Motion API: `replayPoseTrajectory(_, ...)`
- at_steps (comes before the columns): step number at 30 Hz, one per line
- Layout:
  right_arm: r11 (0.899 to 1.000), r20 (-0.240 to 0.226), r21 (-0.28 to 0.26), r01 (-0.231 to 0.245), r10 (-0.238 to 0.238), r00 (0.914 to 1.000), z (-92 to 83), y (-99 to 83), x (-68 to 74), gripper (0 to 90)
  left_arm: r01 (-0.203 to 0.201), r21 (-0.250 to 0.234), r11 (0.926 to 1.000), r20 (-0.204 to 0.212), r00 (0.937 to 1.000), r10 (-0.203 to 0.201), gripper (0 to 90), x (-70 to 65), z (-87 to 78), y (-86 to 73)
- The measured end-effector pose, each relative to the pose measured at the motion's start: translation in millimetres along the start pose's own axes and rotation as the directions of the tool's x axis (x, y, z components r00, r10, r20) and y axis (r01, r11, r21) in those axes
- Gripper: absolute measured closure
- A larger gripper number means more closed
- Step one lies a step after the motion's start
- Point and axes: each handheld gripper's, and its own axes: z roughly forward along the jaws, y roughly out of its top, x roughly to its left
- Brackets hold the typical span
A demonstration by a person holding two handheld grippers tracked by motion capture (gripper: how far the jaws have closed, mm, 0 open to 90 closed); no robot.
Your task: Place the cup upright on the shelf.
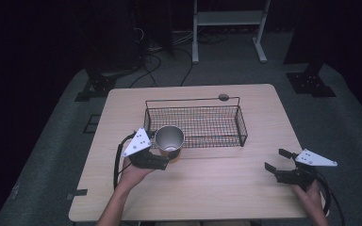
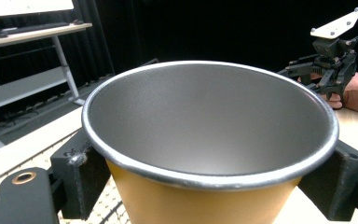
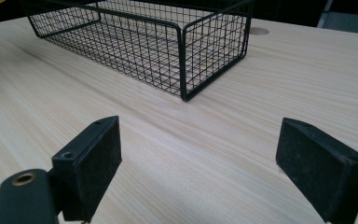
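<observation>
My left gripper (image 1: 162, 157) sits nearest me at the front left of the table (image 1: 217, 193), its two black jaws clamped on either side of a cup (image 1: 169, 140). The left gripper view shows the cup (image 2: 209, 135) close up: yellow outside, dull metal inside, with a rolled silver rim, upright between the pads. It is held just in front of the near left corner of the basket (image 1: 195, 123); I cannot tell whether its base touches the wood.

My right gripper (image 1: 277, 162) is at the front right, near the table's edge, jaws spread wide with nothing between them. In the right gripper view the gap (image 3: 198, 163) shows bare pale wood grain, light and even, with the black wire basket (image 3: 168, 42) beyond it, its mesh floor resting flat on the table.

The basket stands mid-table, long side toward me, with a thin wire handle raised along its far side. A small round hole (image 1: 223, 97) sits in the tabletop just behind it.

Past the table the room is dim. Grey carpet (image 1: 349, 122) covers the floor, cables (image 1: 169, 61) snake across it at the back, and a white metal frame (image 1: 228, 28) stands against dark curtains. In the left gripper view a desk (image 2: 32, 32) stands off to the side.
</observation>
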Motion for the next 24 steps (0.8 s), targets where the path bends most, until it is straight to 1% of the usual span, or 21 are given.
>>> replayPoseTrajectory(8, 1.0, 0.002, -0.001, -0.003, 0.003, 1.0, 0.1, 0.1, -0.6, 13.1, -0.013, 0.003, 0.9999, 0.027, 0.9996, 0.013, 13.6, 7.2, 15.5, 15.4)
replayPoseTrajectory(10, 1.0, 0.002, -0.002, -0.003, 0.003, 1.0, 0.2, 0.1, -0.7, 13.1, -0.018, 0.008, 0.9998, 0.027, 0.9995, 0.018, 13.6, 10.8, 19.4, 18.9)
replayPoseTrajectory(15, 1.0, 0.001, -0.004, -0.003, 0.003, 1.0, 0.2, 0.1, -1.0, 13.1, -0.012, 0.025, 0.9996, 0.039, 0.9992, 0.011, 13.6, 21.3, 29.8, 24.8)
replayPoseTrajectory(20, 1.0, 0.003, -0.003, -0.002, 0.002, 1.0, 0.3, 0.1, -0.7, 13.1, -0.019, 0.027, 0.9995, 0.053, 0.9985, 0.017, 13.6, 29.2, 41.2, 32.9)
replayPoseTrajectory(24, 1.0, 0.003, -0.003, -0.002, 0.002, 1.0, 0.3, 0.2, -0.9, 13.1, -0.014, 0.031, 0.9994, 0.057, 0.9983, 0.012, 13.6, 37.9, 51.0, 35.9)
